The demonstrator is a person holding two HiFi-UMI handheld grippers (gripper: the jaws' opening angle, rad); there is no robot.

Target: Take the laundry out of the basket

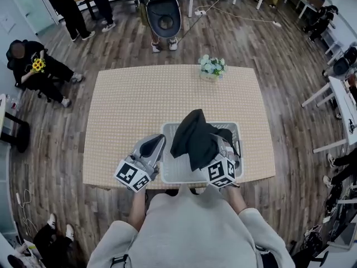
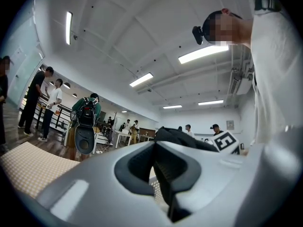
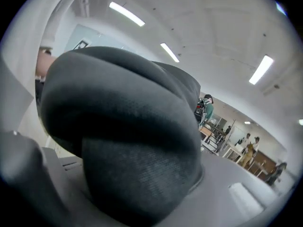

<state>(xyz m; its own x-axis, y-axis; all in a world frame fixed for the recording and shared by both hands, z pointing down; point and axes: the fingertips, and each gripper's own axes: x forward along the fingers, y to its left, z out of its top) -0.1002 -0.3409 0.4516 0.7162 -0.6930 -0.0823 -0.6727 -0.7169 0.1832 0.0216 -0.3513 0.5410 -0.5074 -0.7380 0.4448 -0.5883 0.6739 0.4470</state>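
Observation:
A white laundry basket (image 1: 169, 175) stands at the near edge of the beige table (image 1: 139, 105). A black garment (image 1: 195, 138) is bunched up above the basket and hangs down into it. My right gripper (image 1: 221, 145) is shut on that garment at the basket's right side. In the right gripper view the black cloth (image 3: 128, 141) fills the space between the jaws and hides their tips. My left gripper (image 1: 160, 140) hovers just left of the basket, shut and empty. From the left gripper view, the black garment (image 2: 184, 136) shows beyond the closed grey jaws.
A small pot of pale flowers (image 1: 212, 67) sits at the table's far edge. Several people stand or sit around the room, one with yellow flowers (image 1: 37, 65) at the left. A dark round seat (image 1: 163, 13) stands beyond the table and white desks (image 1: 343, 102) at the right.

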